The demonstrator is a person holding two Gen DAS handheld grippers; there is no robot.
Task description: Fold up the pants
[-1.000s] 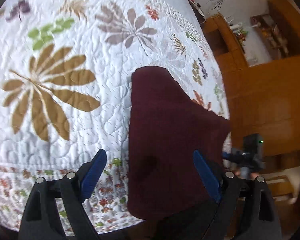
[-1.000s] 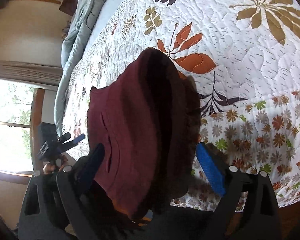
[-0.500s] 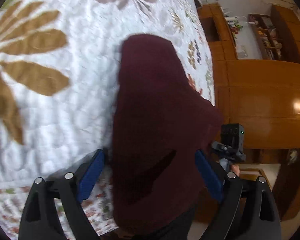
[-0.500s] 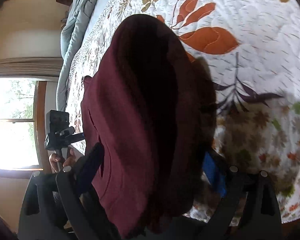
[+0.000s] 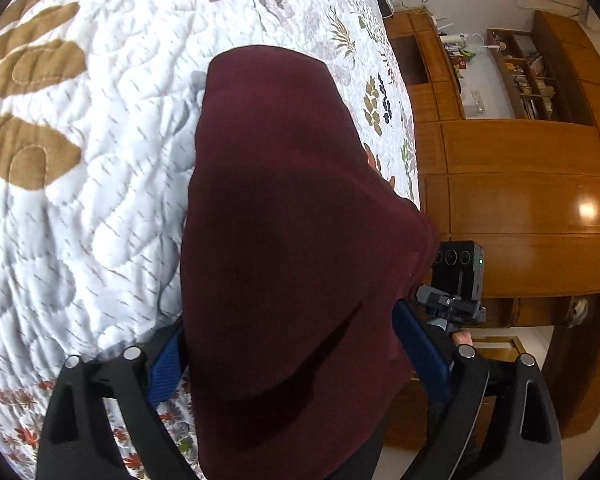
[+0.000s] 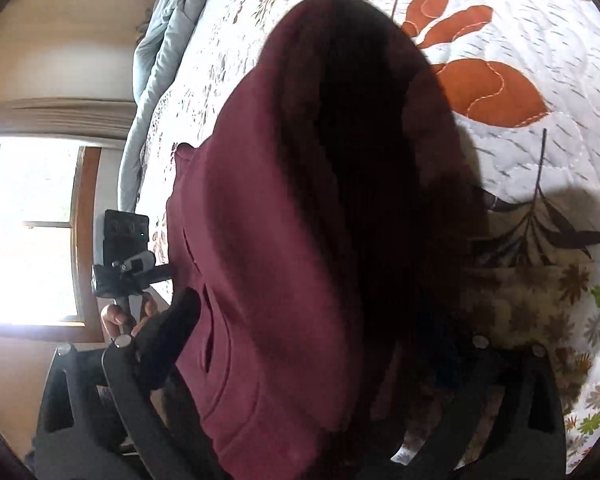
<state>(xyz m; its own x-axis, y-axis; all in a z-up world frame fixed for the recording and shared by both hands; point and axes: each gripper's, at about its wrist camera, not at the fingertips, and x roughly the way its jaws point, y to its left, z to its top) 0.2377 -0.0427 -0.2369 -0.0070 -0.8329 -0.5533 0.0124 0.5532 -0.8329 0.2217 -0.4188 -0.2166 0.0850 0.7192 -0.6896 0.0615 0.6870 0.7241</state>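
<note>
The dark maroon pants [image 5: 292, 240] hang draped over both grippers above a quilted floral bedspread [image 5: 80, 160]. In the left wrist view the cloth falls between the blue pads [image 5: 166, 364] of my left gripper [image 5: 292, 352], whose jaws stand wide apart with the pants lying over them. In the right wrist view the pants [image 6: 300, 240] cover my right gripper [image 6: 308, 340], also spread wide; a pocket slit shows at the lower left. Each view shows the other gripper beside the cloth.
The bedspread [image 6: 520, 40] fills the area under the pants. A wooden wardrobe and shelves [image 5: 520, 200] stand past the bed edge. A folded grey-blue blanket [image 6: 160, 60] lies at the bed's far side, by a bright window [image 6: 28, 232].
Both grippers have moved forward and lower over the bed with the pants draped on them. The pants now fill more of both views. The jaws stay apart.
</note>
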